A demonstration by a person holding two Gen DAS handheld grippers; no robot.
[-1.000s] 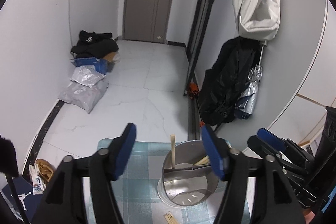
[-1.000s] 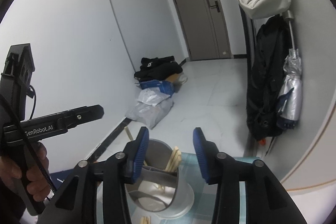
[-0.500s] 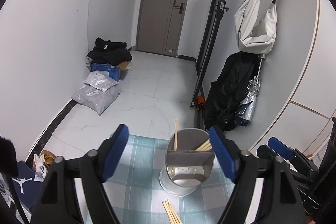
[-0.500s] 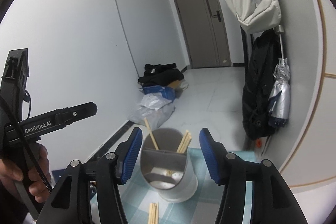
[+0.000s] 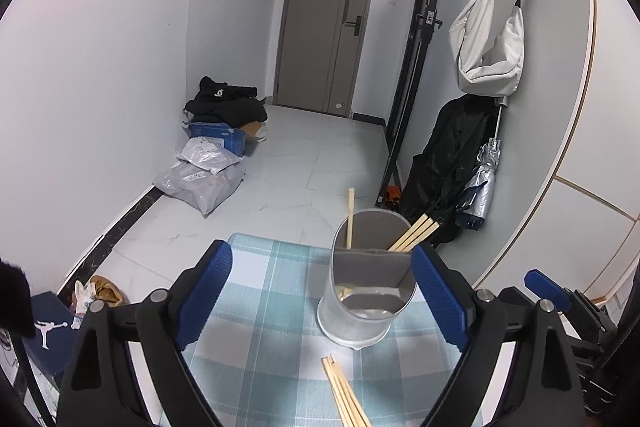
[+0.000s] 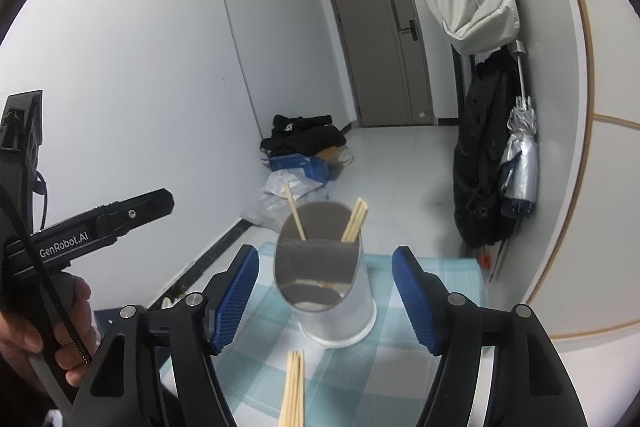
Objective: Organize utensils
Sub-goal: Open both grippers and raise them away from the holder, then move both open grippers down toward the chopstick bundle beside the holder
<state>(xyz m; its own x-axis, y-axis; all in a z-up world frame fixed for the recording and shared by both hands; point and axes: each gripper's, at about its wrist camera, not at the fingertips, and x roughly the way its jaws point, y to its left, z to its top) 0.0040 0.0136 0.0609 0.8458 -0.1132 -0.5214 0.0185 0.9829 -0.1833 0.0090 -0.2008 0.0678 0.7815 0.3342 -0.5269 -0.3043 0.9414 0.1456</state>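
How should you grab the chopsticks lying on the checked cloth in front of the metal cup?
Probably pinch the loose chopsticks across the bundle, from above, at the end near the metal holder. They lie flat and side by side on the cloth, so the fingers should close from their two long sides. The right hand-held gripper is open and lined up.

Holder (image 5: 362, 311) shiny brushed metal, matt grey divider. Chopsticks (image 6: 293, 391) pale bare wood. Cloth (image 5: 260, 327) woven checked fabric. Gripper pads (image 6: 236, 293) ribbed blue, arms matt black plastic.
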